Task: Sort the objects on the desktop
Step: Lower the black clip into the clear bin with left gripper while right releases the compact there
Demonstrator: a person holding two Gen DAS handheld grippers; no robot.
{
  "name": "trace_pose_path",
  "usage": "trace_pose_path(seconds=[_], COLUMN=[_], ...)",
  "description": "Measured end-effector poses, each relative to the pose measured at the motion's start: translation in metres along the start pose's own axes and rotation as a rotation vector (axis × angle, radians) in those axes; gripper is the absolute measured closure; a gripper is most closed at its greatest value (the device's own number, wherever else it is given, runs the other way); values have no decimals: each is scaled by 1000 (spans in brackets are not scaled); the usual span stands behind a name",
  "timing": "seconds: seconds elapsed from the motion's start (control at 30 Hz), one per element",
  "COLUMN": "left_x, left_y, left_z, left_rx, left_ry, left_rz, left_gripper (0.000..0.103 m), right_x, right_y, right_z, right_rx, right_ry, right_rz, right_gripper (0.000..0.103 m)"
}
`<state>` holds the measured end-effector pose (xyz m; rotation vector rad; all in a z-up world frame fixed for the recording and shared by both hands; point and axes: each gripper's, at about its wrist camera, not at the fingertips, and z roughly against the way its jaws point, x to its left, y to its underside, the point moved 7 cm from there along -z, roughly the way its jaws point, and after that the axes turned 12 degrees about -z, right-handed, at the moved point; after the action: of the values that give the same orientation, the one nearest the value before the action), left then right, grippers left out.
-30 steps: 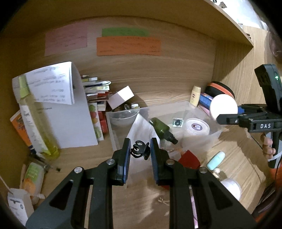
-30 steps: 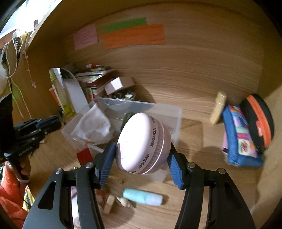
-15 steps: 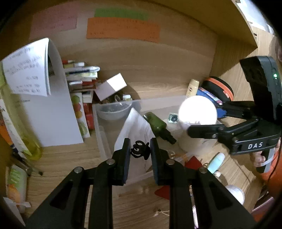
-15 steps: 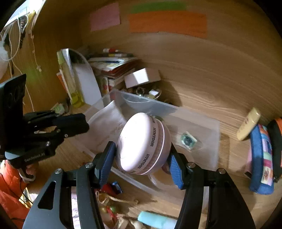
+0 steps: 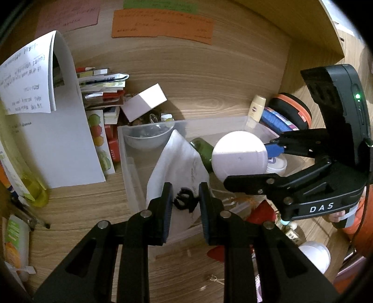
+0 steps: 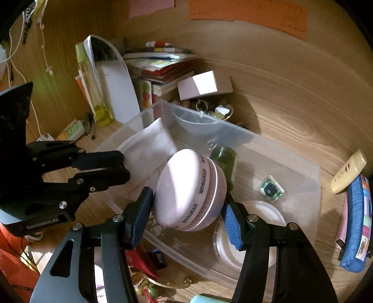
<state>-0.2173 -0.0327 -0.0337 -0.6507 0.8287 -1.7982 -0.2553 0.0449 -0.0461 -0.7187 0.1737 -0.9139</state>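
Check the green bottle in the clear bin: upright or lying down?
Lying down. The green bottle rests on its side in the bin, partly hidden behind the round case and beside the white pouch.

Orange paper strip (image 5: 163, 24) stuck on the wooden back wall, green strip (image 5: 159, 5) above it, pink sheet (image 5: 67, 14) to the left. Curled white papers (image 5: 46, 111) standing at the left — handwriting on the drooping top leaf. Stack of books (image 5: 102, 86) just beside them, against the wall. White cord (image 6: 14, 58) hanging down the left side panel.
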Motion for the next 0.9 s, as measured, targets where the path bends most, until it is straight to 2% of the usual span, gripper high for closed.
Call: trace_pose_path(seconds=[0.1, 0.17, 0.63, 0.73, 0.9], left_x=[-4, -4, 0, -1, 0], left_y=[-1, -2, -4, -5, -5], left_z=[1, 2, 12, 15, 14], left_rx=[-2, -7, -33, -47, -54], left_ry=[0, -21, -27, -39, -39], left_rz=[-17, -25, -16, -22, -7], left_gripper=[70, 53, 44, 39, 37], right_x=[1, 3, 10, 5, -7], right_y=[0, 0, 4, 7, 19], right_z=[-2, -4, 18, 26, 46], right_rx=[7, 9, -44, -60, -92], right_ry=[6, 18, 71, 100, 134], right_rz=[8, 18, 60, 48, 21], right_gripper=[49, 49, 49, 40, 38])
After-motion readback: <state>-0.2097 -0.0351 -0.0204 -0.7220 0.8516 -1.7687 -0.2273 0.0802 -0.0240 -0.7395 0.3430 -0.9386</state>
